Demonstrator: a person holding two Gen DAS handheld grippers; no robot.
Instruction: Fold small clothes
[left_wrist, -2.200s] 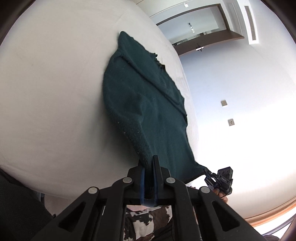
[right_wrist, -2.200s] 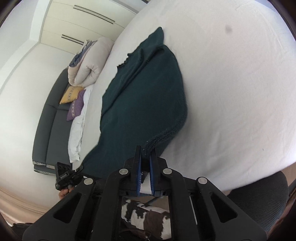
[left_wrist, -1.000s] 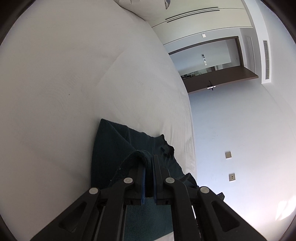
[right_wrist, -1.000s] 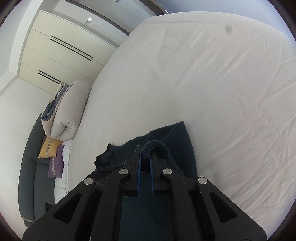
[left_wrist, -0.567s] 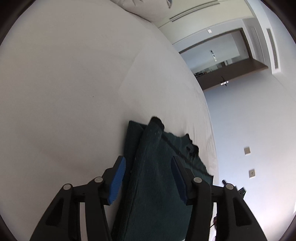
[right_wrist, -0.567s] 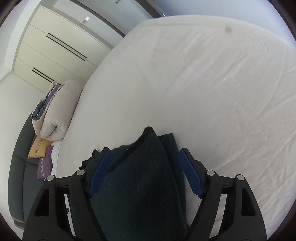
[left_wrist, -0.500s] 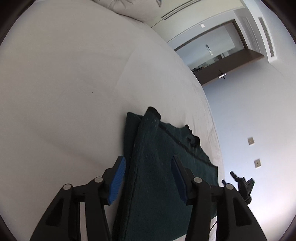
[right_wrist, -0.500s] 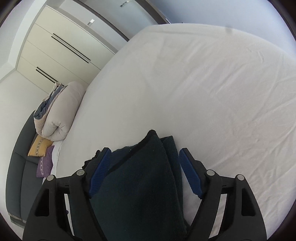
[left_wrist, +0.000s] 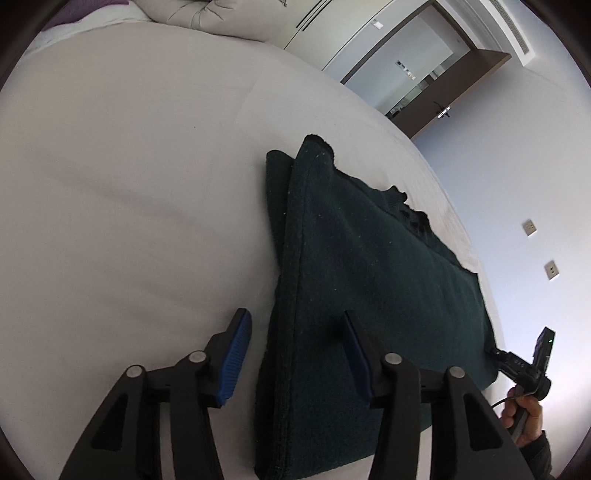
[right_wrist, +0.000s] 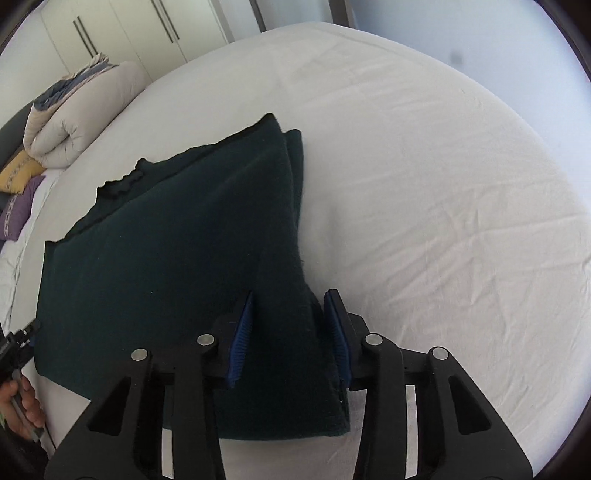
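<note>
A dark green knitted garment (left_wrist: 369, 280) lies folded over on the white bed sheet (left_wrist: 129, 192); it also shows in the right wrist view (right_wrist: 177, 258). My left gripper (left_wrist: 295, 350) is open, its blue-padded jaws astride the garment's left folded edge, above it. My right gripper (right_wrist: 290, 332) is open, its jaws astride the garment's right edge near the front corner. Neither holds the cloth. The other gripper and the hand holding it show at the frame edges (left_wrist: 532, 369) (right_wrist: 14, 350).
A rolled beige duvet (right_wrist: 74, 110) and yellow and purple cushions (right_wrist: 18, 184) lie at the bed's far left. White wardrobe doors (right_wrist: 129, 26) stand behind. A doorway (left_wrist: 417, 85) and wall sockets (left_wrist: 530, 227) are on the right wall.
Both grippers carried the garment's near edge forward over the rest, opened and let it go. They have since drawn back, and the garment lies doubled on the bed.
</note>
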